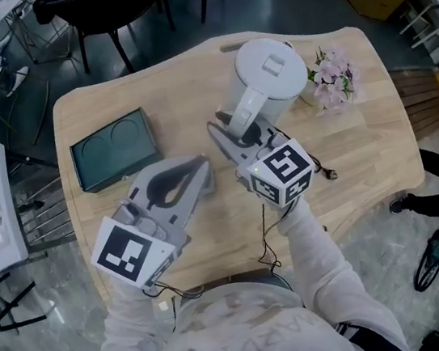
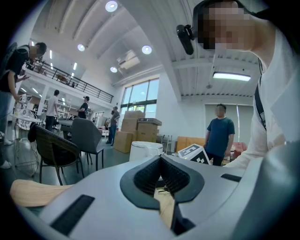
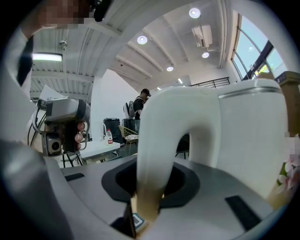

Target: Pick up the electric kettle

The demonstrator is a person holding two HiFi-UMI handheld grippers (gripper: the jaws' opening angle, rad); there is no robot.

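Grasp check: right gripper (image 1: 238, 133) clamped on the handle (image 1: 248, 111) of the white electric kettle (image 1: 270, 73), at the table's (image 1: 363, 149) far side beside pink flowers (image 1: 333, 78). The handle likely gives the firmest lifting hold. left gripper (image 1: 176, 187) closed, empty, parked aside.

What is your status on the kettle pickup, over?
Right gripper shut on electric kettle handle. Left gripper shut, empty, off to the side. Flowers close beside kettle.

Far left: bare desk (image 1: 102, 98), free to pass.
Left middle: dark tray (image 1: 113, 149) blocks the way.
Far right: flowers (image 1: 334, 80) just beside kettle (image 1: 269, 69).
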